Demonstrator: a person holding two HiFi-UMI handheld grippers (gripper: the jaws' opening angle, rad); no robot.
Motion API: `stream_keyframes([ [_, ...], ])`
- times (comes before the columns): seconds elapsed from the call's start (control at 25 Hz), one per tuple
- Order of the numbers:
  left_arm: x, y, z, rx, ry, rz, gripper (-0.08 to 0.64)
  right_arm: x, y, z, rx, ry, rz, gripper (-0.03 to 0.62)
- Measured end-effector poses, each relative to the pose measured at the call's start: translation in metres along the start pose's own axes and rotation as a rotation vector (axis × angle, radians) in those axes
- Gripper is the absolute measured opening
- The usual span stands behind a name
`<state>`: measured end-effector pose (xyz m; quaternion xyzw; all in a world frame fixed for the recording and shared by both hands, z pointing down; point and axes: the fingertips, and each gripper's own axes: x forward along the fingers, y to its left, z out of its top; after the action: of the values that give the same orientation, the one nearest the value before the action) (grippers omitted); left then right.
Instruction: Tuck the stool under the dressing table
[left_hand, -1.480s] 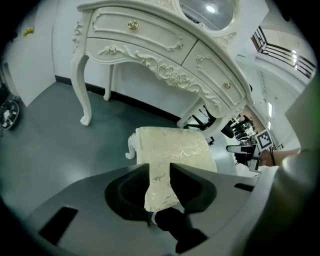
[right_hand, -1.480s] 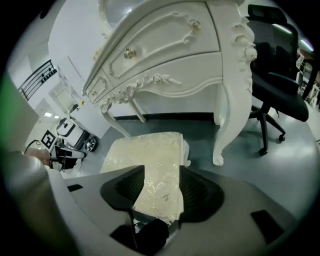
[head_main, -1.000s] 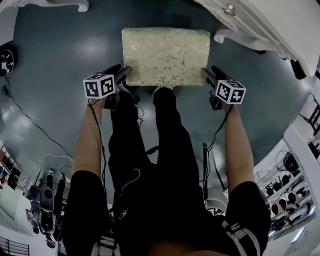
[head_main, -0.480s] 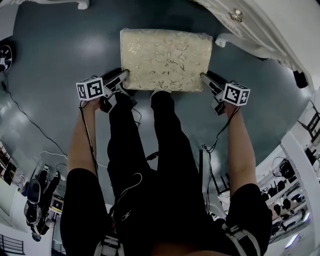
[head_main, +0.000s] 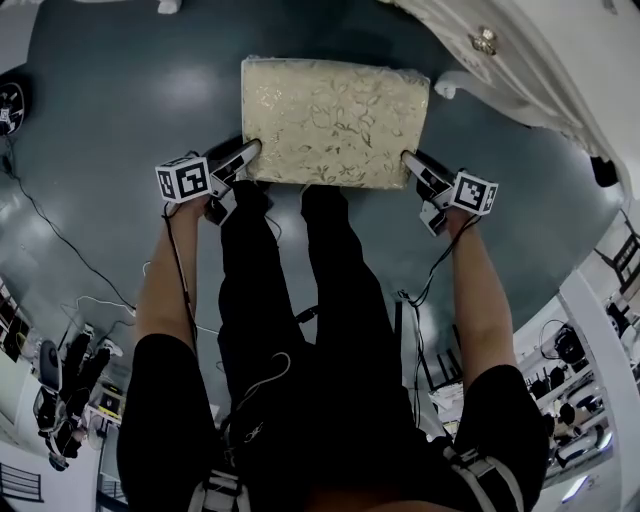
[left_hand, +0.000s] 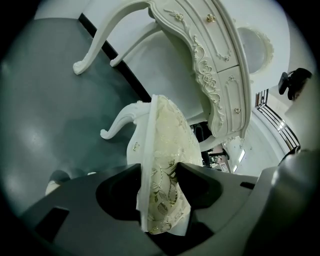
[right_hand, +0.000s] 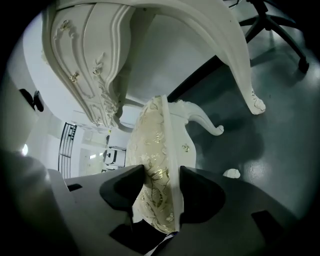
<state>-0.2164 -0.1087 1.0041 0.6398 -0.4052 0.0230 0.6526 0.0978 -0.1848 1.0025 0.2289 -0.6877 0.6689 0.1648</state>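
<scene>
The stool (head_main: 335, 120), a cream seat with a gold leaf-pattern cushion on white curved legs, stands on the dark floor just in front of my legs. My left gripper (head_main: 250, 152) clamps its near left corner and my right gripper (head_main: 410, 160) its near right corner. In the left gripper view the cushion edge (left_hand: 167, 145) fills the gap of the left gripper (left_hand: 157, 175), pads pressing on it. The right gripper (right_hand: 162, 182) grips the seat edge (right_hand: 155, 140) the same way. The white carved dressing table (head_main: 520, 70) lies beyond the stool, at the upper right.
The table's drawers (left_hand: 210, 65) and a curved table leg (right_hand: 240, 65) stand just past the stool. An office chair base (right_hand: 280, 25) sits on the floor behind that leg. Cables (head_main: 60, 240) run over the floor at the left.
Both grippers have rolled a little while staying on the seat's near corners. The seat has turned slightly towards the dressing table; hands and stool stay almost in place.
</scene>
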Motion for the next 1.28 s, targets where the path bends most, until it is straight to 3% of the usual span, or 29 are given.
stream_keyframes([
  [0.28, -0.004, 0.0, -0.005, 0.017, -0.046, 0.01, 0.221, 0.003, 0.003, -0.001, -0.104, 0.066, -0.019, 0.233],
  [0.48, -0.005, -0.005, -0.002, 0.044, -0.03, 0.018, 0.215, 0.0, 0.009, 0.002, -0.138, 0.009, -0.048, 0.229],
  [1.0, -0.005, -0.01, 0.0, 0.132, -0.041, 0.045, 0.212, -0.004, 0.008, -0.001, -0.198, -0.066, -0.031, 0.222],
  [1.28, -0.007, -0.024, 0.024, 0.193, -0.076, 0.021, 0.212, -0.012, 0.021, 0.004, -0.198, -0.169, -0.018, 0.222],
])
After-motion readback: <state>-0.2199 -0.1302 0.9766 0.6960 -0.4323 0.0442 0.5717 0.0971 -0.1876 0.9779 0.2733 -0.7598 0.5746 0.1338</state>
